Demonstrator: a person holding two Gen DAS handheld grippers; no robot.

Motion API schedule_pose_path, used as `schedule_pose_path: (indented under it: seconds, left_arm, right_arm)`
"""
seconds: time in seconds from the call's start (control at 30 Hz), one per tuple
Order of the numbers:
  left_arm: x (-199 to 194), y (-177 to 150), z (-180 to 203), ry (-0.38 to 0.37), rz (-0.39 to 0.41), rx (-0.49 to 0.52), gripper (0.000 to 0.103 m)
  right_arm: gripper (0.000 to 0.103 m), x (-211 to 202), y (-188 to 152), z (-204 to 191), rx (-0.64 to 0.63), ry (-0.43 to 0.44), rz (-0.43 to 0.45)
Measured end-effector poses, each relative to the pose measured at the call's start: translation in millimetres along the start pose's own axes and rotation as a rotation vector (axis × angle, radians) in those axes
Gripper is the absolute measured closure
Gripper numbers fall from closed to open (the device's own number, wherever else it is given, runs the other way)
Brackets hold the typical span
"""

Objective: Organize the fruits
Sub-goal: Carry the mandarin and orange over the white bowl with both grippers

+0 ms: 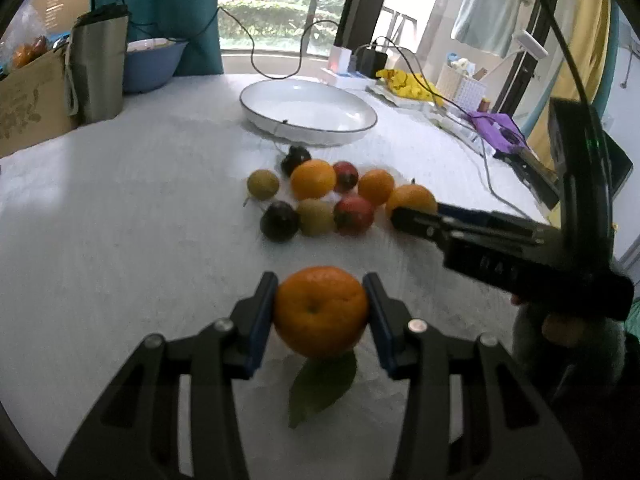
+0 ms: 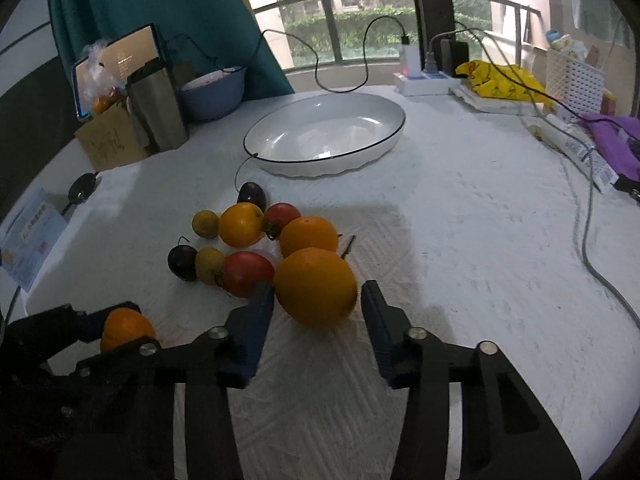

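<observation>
Gripping stage: left gripper [image 1: 320,312] clamped on leafy orange mandarin [image 1: 320,310] at lower centre, right gripper [image 2: 318,300] narrowed around big smooth orange [image 2: 316,286] mid-frame, right pad apparently not touching; next, lift both to white oval dish [image 2: 384,148] at upper centre.

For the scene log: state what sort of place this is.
Probably a room in a home, used as a work table by a balcony window. Signs: fruit beside a white dish on a cloth-covered table, a teal curtain, and a towel hung to dry.
</observation>
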State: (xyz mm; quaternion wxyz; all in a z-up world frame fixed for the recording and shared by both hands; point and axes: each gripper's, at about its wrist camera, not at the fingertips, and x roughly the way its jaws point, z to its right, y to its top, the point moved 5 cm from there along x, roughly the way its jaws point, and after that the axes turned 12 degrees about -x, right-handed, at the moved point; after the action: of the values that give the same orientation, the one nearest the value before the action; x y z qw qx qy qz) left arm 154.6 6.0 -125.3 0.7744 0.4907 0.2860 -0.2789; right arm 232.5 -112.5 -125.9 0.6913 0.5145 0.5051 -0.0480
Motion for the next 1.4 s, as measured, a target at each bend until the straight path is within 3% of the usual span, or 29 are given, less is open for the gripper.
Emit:
schedule_pose_path:
  seconds: [0.37,0.9,1.4]
  left_arm:
    - [1.5,42.0,4.1,-0.057,0.062,-0.005,0.058]
    - [17.6,110.8,5.5,-0.09,0.141,0.009,0.058]
    - [65.1,163.4,-6.4,-0.091,0.102,-0.001,0.058]
  right_arm:
    - [0.058,-7.5,13.3,5.6,0.008,-0.009,0.025]
    - [0.058,-7.5,61.2,24.9,-0.008,-0.045,0.098]
    - [0.058,22.9,112.9,46.8,-0.06,-0.066,0.13]
